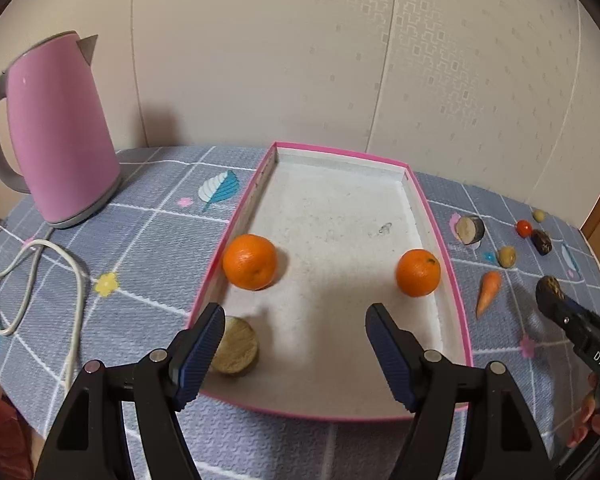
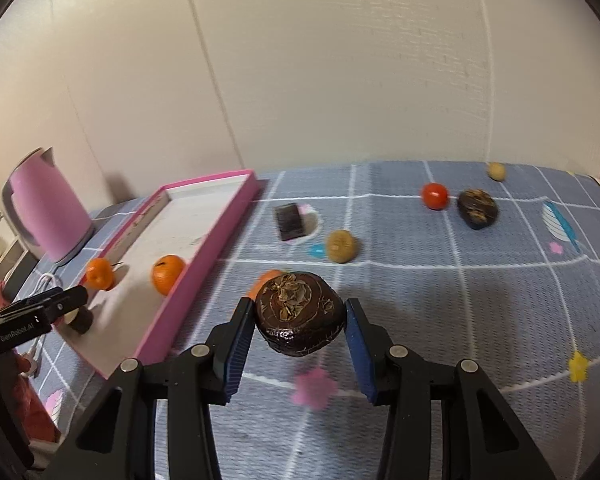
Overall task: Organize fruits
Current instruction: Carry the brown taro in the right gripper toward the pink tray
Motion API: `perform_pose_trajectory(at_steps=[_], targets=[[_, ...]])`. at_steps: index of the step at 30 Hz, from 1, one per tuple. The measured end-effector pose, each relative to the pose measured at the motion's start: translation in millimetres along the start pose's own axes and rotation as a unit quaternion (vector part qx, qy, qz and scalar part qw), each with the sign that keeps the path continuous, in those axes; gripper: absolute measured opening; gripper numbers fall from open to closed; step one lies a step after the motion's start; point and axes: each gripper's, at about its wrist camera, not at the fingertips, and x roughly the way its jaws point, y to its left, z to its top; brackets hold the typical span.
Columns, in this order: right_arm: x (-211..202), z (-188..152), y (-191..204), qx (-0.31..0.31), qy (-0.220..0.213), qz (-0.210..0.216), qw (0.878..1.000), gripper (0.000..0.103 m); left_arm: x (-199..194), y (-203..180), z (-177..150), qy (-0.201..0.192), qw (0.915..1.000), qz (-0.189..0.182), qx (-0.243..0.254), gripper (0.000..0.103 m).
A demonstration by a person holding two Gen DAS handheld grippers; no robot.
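Note:
A pink-rimmed white tray (image 1: 236, 216) lies on the checked cloth. It holds two oranges, one on the left (image 1: 250, 262) and one on the right (image 1: 418, 273), and a cut brown-skinned piece (image 1: 236, 346) in its near left corner. My left gripper (image 1: 296, 314) hangs open over the tray's near end with nothing between its fingers; the cut piece lies just beside its left finger. My right gripper (image 2: 300, 308) is shut on a dark brown round fruit (image 2: 300, 314), held above the cloth to the right of the tray (image 2: 204, 264).
A pink kettle (image 1: 60, 128) and its white cord (image 1: 72, 280) sit left of the tray. Right of it lie a carrot (image 1: 488, 292), a dark-skinned slice (image 1: 470, 230), a red tomato (image 2: 435, 196), another dark fruit (image 2: 477, 209) and two small tan pieces. A wall stands behind.

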Motion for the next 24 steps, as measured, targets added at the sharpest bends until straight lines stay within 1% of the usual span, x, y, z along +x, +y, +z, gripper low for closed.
perform_pose_trajectory(at_steps=[4, 9, 15, 19, 24], targets=[[3.1, 0.2, 14.8, -0.012, -0.001, 0.021, 1.0, 0.046, -2.4, 6.1, -3.1, 0.002, 1.0, 0.004, -0.005, 0.074], [6.0, -0.7, 34.4, -0.029, 0.0, 0.045, 0.999, 0.046, -7.5, 19.1, -6.0, -0.004, 0.9998, 0.012, -0.015, 0.074], [13.7, -2.2, 59.0, -0.045, 0.008, 0.085, 0.995, 0.046, -12.3, 34.0, -8.0, -0.009, 0.9994, 0.015, -0.03, 0.074], [19.7, -5.0, 79.1, -0.068, 0.013, 0.095, 0.993, 0.046, -15.3, 43.4, -9.7, -0.013, 0.9989, 0.022, -0.039, 0.074], [27.9, -7.9, 98.4, -0.087, 0.021, 0.108, 0.99, 0.046, -14.5, 48.1, -12.2, -0.006, 0.9989, 0.024, -0.041, 0.074]])
